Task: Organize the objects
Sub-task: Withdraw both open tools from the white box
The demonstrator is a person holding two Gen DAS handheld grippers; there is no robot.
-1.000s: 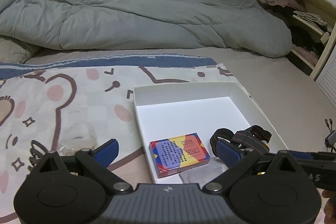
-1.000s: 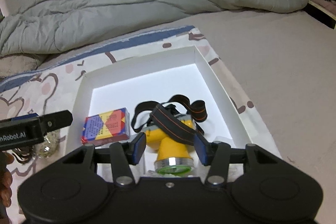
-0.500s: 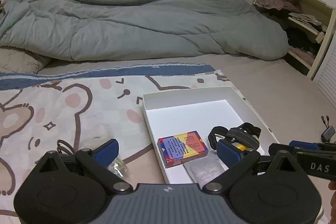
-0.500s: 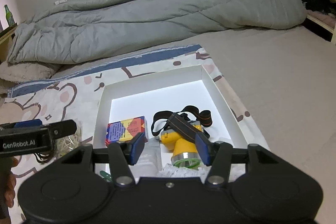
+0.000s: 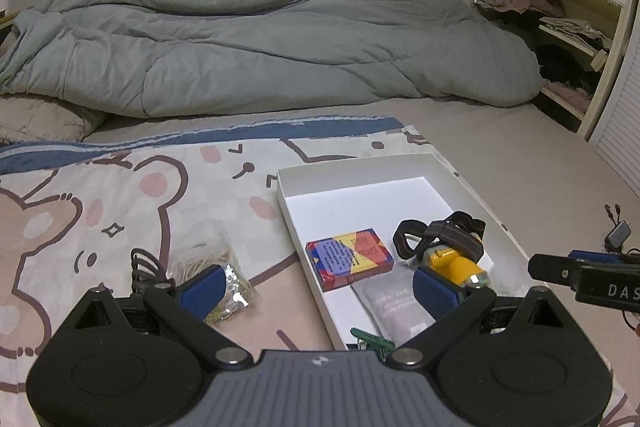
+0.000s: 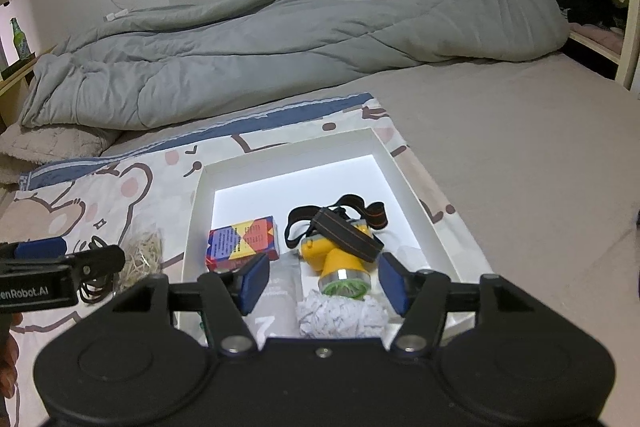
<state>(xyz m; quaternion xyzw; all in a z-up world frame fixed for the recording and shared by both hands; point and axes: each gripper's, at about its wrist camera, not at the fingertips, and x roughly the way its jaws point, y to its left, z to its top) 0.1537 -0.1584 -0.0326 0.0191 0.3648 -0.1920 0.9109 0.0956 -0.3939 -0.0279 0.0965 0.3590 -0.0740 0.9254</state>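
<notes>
1. White shallow rectangular cardboard tray (image 6: 408, 179) – set on a cartoon-bear printed bed cloth (image 5: 120, 195), toward the cloth's right edge.
2. Yellow plastic headlamp w/ black-and-orange elastic strap (image 6: 340, 247) – laid inside the tray, right-centre; lens end is turned toward the right wrist cam. Not touched by either gripper.
3. Multicolour red/blue/yellow small card box (image 6: 244, 239) – laid flat in the tray, just left of the headlamp, near the tray's left wall.
4. Grey translucent plastic pouch (image 5: 394, 307) – in the tray, near side, just in front of the card box.
5. Crumpled white tissue wad (image 6: 340, 315) – in the tray, touching or just in front of the headlamp lens.
6. Small green plastic clip (image 5: 370, 339) – at the tray's near-left corner; partly hidden by gripper body.
7. Clear bag of pale rubber bands (image 5: 212, 267) – on the cloth, outside the tray, to its left.
8. Black hair ties (image 5: 144, 267) – on the cloth, just left of the bag.
9. Right gripper (image 6: 324, 279) – held above the tray's near end; blue pads are spread apart, having just been opening; nothing is pinched, headlamp is seen beyond the gap.
10. Left gripper (image 5: 320, 291) – held over the tray's left wall; pads spread wide, nothing gripped.
11. Grey quilted duvet (image 5: 260, 59) – bunched across the bed's far side.
12. Open cream shelf unit w/ clothes (image 5: 560, 27) – at right, by the bed.
</notes>
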